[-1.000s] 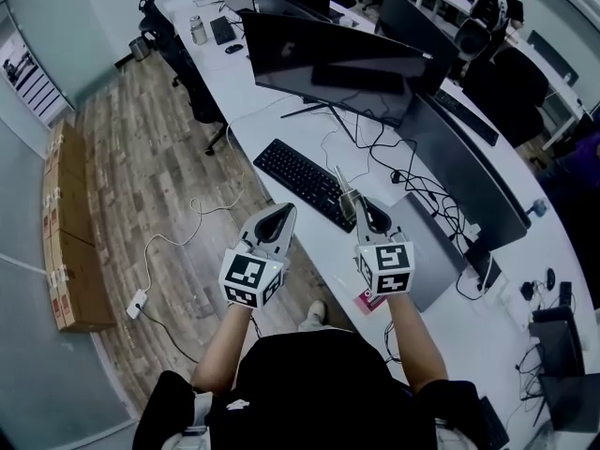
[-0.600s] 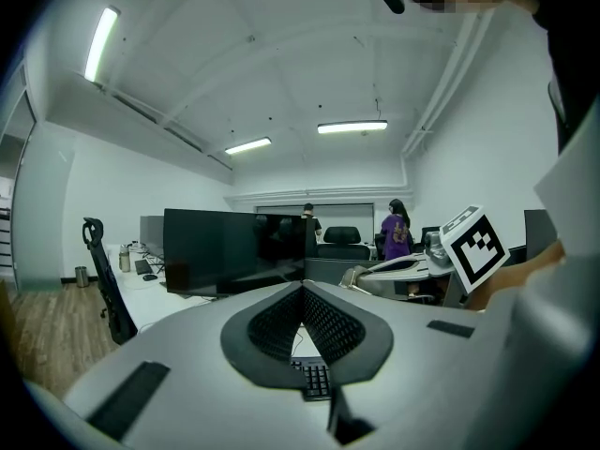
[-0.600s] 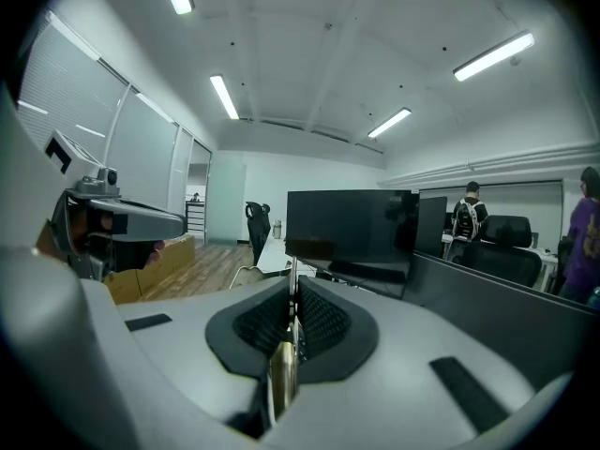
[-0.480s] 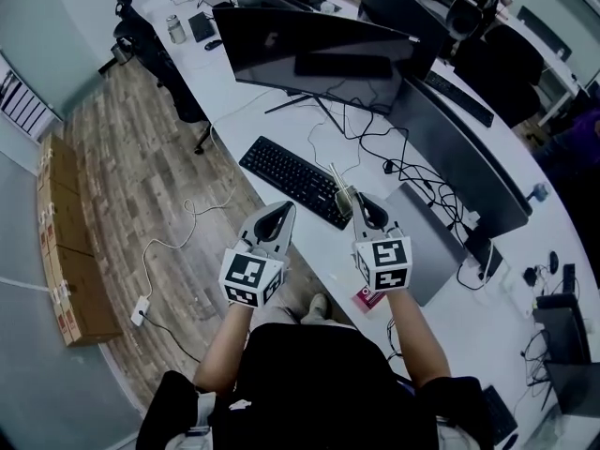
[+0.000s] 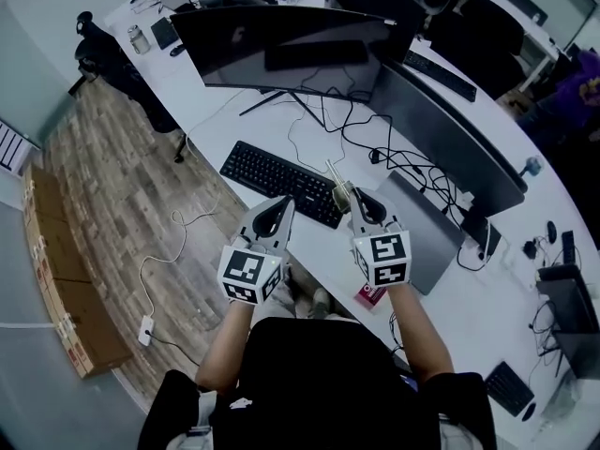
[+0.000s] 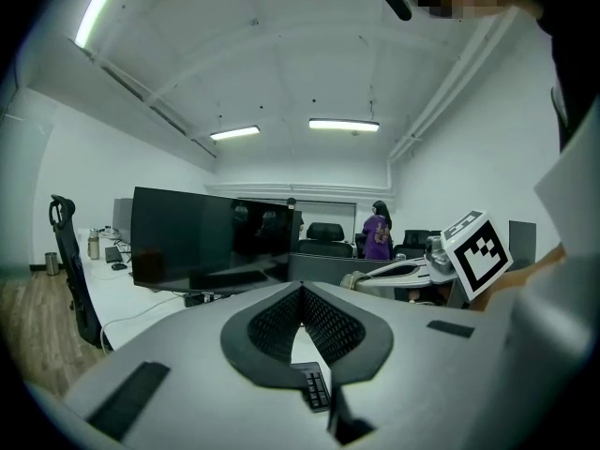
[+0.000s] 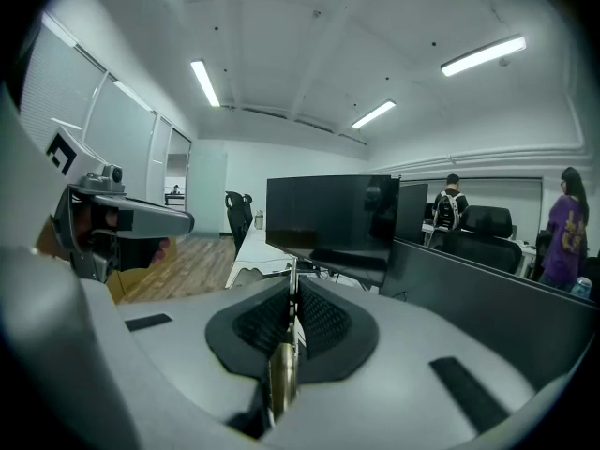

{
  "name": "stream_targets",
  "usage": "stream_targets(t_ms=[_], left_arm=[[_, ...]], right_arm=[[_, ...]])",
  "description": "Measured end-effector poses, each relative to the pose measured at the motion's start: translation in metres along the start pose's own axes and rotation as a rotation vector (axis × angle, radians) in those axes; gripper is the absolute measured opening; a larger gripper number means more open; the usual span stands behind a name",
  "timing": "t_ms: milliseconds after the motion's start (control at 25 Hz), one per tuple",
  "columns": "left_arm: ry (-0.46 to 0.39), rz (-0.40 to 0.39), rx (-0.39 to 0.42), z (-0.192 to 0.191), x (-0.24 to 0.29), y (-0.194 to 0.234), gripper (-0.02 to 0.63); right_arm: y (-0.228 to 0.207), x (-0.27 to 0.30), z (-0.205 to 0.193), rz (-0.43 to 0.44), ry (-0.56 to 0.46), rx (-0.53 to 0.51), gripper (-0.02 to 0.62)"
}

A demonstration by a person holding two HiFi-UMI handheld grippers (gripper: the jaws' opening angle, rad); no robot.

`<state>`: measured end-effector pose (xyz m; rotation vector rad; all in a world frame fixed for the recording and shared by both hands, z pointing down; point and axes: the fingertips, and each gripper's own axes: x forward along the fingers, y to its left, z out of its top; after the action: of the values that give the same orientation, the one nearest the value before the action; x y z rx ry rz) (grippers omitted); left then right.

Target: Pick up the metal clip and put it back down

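1. White long desk point(image 5: 220, 125), with its curved black monitor point(image 5: 281, 40) and black keyboard point(image 5: 277, 176), has slid across the head view. I'd say the head turned and nothing on it moved.
2. Left gripper point(image 5: 280, 206) hasn't budged: jaws together, empty.
3. Right gripper point(image 7: 292, 287) stays put, jaws pinched tight on the thin silvery metal clip point(image 7: 281, 368), held up above the desk by the keyboard. Lift looks done, and setting it down is what's left.
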<state>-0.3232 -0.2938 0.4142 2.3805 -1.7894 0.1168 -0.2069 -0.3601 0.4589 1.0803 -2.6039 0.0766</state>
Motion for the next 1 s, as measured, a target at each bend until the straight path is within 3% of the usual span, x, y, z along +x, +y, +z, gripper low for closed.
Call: stream_targets(t_ms=[440,1000], left_arm=[[0.038,-0.149,-0.005,0.000,0.068,0.036,0.009],[0.140,-0.359,-0.013,-0.025,0.149,0.041,0.009]], right_arm=[[-0.028,0.040,-0.004,-0.132,0.044,0.050,0.025],[-0.060,0.073,-0.038,-0.257,0.169,0.121,0.025]])
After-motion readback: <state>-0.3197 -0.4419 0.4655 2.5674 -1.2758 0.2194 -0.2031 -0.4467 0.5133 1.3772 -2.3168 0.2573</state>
